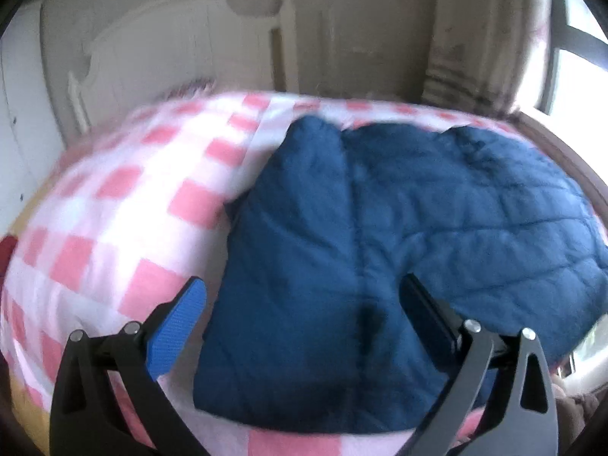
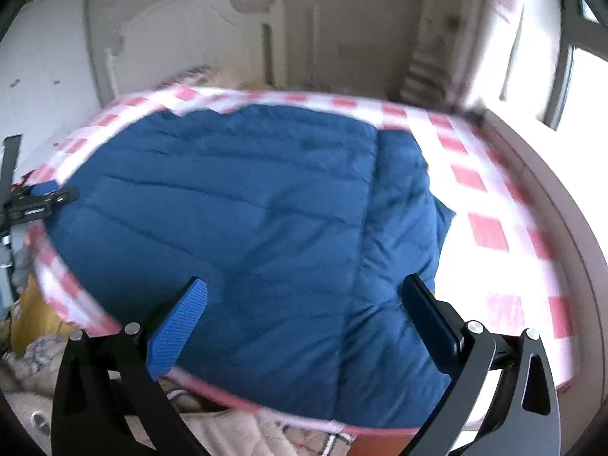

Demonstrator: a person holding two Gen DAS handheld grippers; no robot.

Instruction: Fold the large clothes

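A dark blue quilted jacket (image 1: 380, 247) lies flat on a bed with a pink and white checked cover (image 1: 114, 190). In the left wrist view, my left gripper (image 1: 304, 288) hovers open above the jacket's near left part, nothing between its fingers. In the right wrist view the jacket (image 2: 228, 209) fills the middle, a folded-in strip along its right side. My right gripper (image 2: 304, 288) stands open over the jacket's near edge, empty. The left gripper (image 2: 41, 197) shows at the far left edge of that view, by the jacket's left edge.
A white headboard (image 1: 171, 38) and a beige wall stand behind the bed (image 2: 494, 228). A bright window (image 1: 577, 57) is at the right. Crumpled pale fabrics (image 2: 38, 380) and a yellow item lie below the bed's near left edge. A brown bed frame (image 2: 570, 228) runs along the right.
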